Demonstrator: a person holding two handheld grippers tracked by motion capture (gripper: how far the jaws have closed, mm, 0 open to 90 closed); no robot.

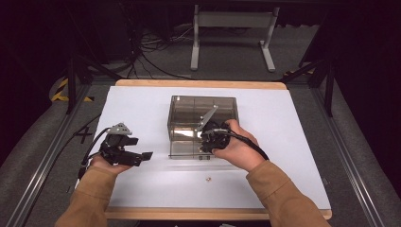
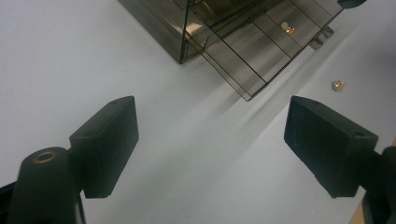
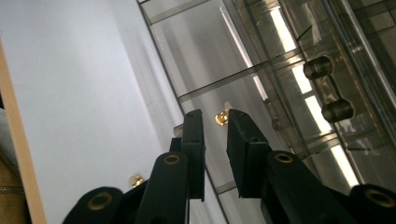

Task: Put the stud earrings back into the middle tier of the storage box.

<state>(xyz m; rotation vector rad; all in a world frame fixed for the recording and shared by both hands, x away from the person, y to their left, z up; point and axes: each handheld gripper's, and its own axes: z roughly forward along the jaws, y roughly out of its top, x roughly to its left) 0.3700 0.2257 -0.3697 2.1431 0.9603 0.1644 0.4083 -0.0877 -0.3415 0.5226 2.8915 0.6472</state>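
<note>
Right claw [image 3: 215, 122] sits over the open drawer [image 1: 187, 147] of our smoky box [image 1: 202, 109], jaws slightly parted around a gold stud [image 3: 221, 117], not pinching. Left claw [image 2: 210, 140] idles wide open. Next we'd guess: close gently, lift.

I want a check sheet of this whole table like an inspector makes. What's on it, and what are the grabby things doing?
Surface: white table top on a wooden board, bare at the left and the far edge.
Job's things: smoky clear drawer box at the middle, its bottom drawer pulled out; one small gold piece lies in the drawer, another gold piece lies on the table in front.
Clutter: nothing seen.
Grippers: left gripper open above bare table; right gripper over the drawer, fingers narrowly apart beside the gold piece, not closed on it.
Cables: black cable trails from the left gripper; more lie on the floor behind.
Surroundings: dark room, grey frame legs beyond the table.
</note>
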